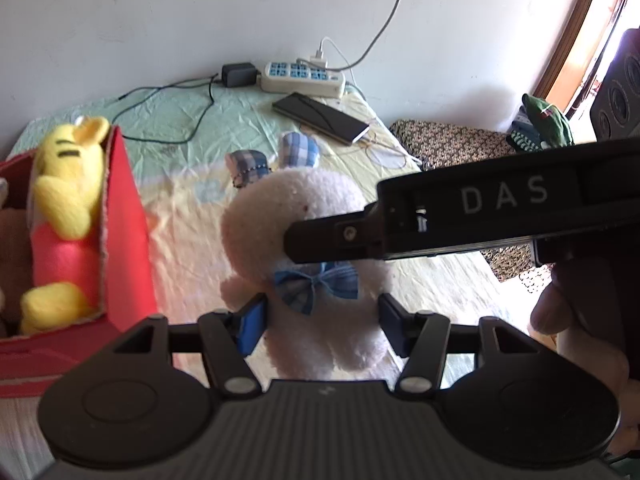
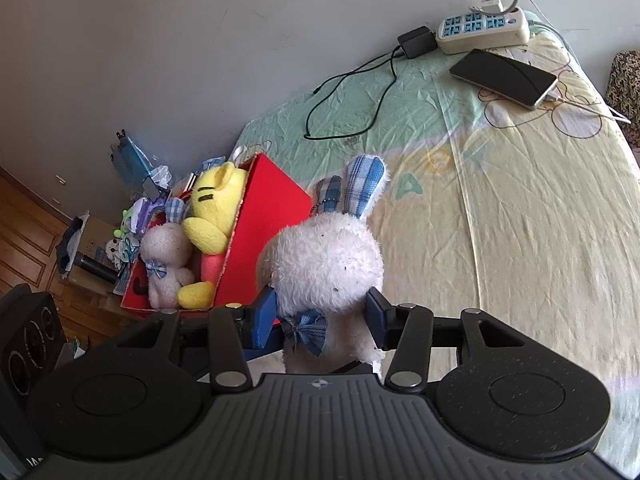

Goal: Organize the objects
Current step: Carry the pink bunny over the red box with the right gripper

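White bunny [image 2: 324, 264] between right tongs [image 2: 322, 322], pads touching.

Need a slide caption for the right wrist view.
Right tool grips the white bunny beside the red box of plush toys.
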